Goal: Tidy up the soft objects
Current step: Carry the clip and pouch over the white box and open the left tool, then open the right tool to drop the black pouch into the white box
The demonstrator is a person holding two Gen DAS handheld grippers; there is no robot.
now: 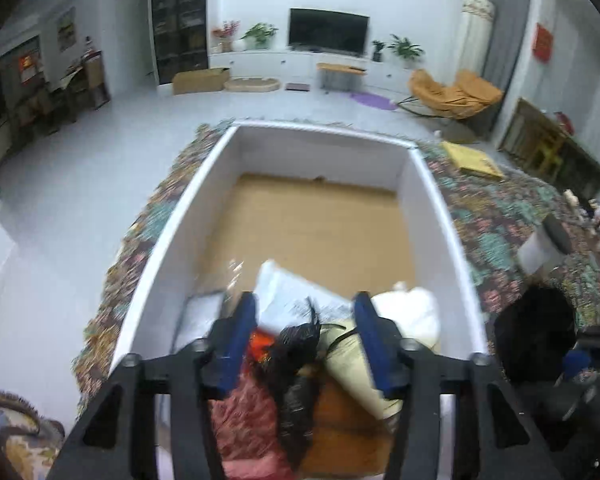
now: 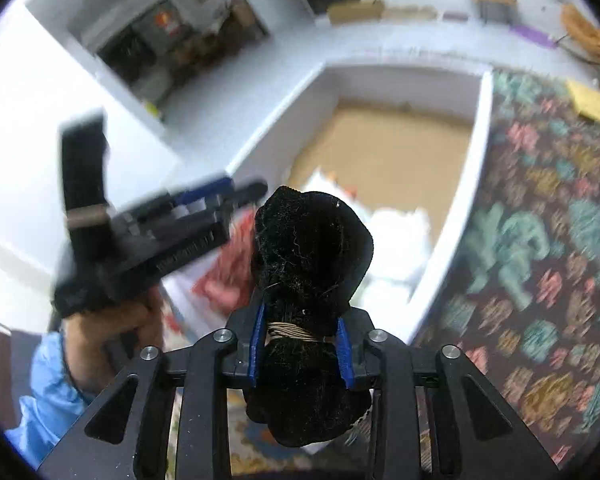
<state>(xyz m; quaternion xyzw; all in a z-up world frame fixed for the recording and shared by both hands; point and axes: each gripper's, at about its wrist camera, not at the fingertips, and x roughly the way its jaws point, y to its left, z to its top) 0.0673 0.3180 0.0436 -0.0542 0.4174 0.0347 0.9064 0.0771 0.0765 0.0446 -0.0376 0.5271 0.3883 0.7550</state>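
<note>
Right gripper (image 2: 302,344) squeezes black fuzzy toy (image 2: 312,248) near white box (image 2: 456,216). Left gripper (image 1: 306,320) hangs over box, fingers apart, nothing between them. Soft things (image 1: 408,312) piled in box's near end.

We cannot see the near end of the white box (image 1: 172,264): the left gripper (image 1: 306,340) covers it and blocks much of the heap of soft things (image 1: 300,364). In the right wrist view, the patterned cloth (image 2: 540,240) and far room smear with blur, and the black fuzzy bundle (image 2: 312,256) hides the box behind it.
</note>
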